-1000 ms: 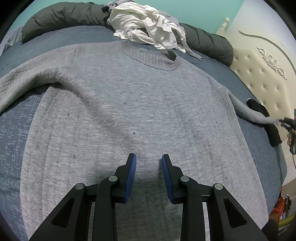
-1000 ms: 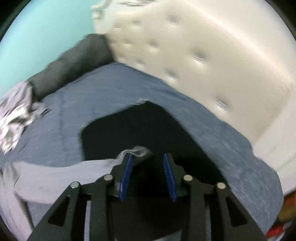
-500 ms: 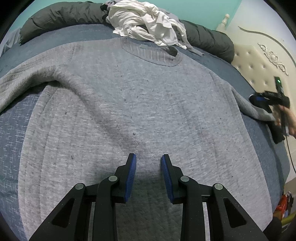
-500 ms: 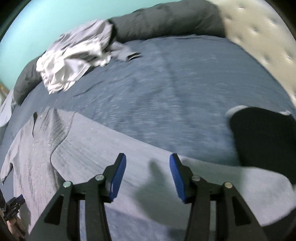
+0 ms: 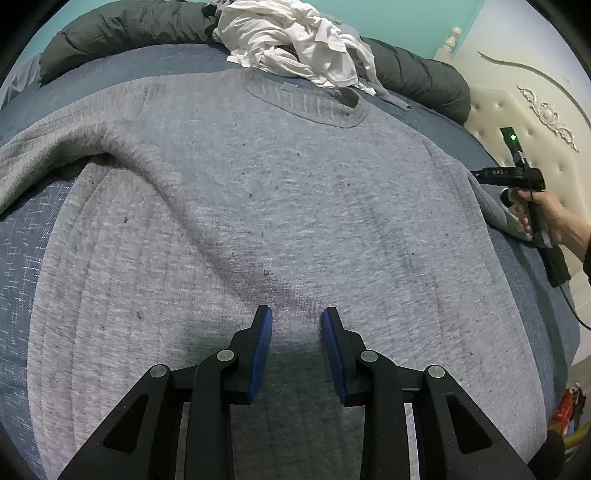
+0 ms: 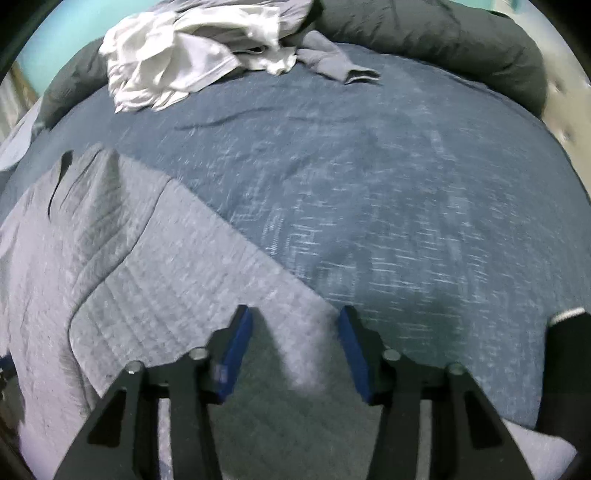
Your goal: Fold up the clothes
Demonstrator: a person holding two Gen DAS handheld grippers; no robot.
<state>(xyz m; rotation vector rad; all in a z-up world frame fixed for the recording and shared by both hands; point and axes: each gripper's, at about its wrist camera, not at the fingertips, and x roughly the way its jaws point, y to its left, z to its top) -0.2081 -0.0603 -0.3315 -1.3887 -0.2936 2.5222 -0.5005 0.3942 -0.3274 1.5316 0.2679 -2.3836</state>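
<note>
Right tool (image 5: 496,172) reads "DAS" (small white letters).

Sweater (image 5: 295,206) lies flat across the bed (image 5: 22,236), collar toward the far edge. Crumpled clothes pile (image 5: 295,40) sits just behind the collar, on the rolled duvet (image 5: 122,29) along that far edge. Headboard (image 5: 517,122) at the bed's right end. Sleeve (image 6: 207,280) runs toward it.
</note>
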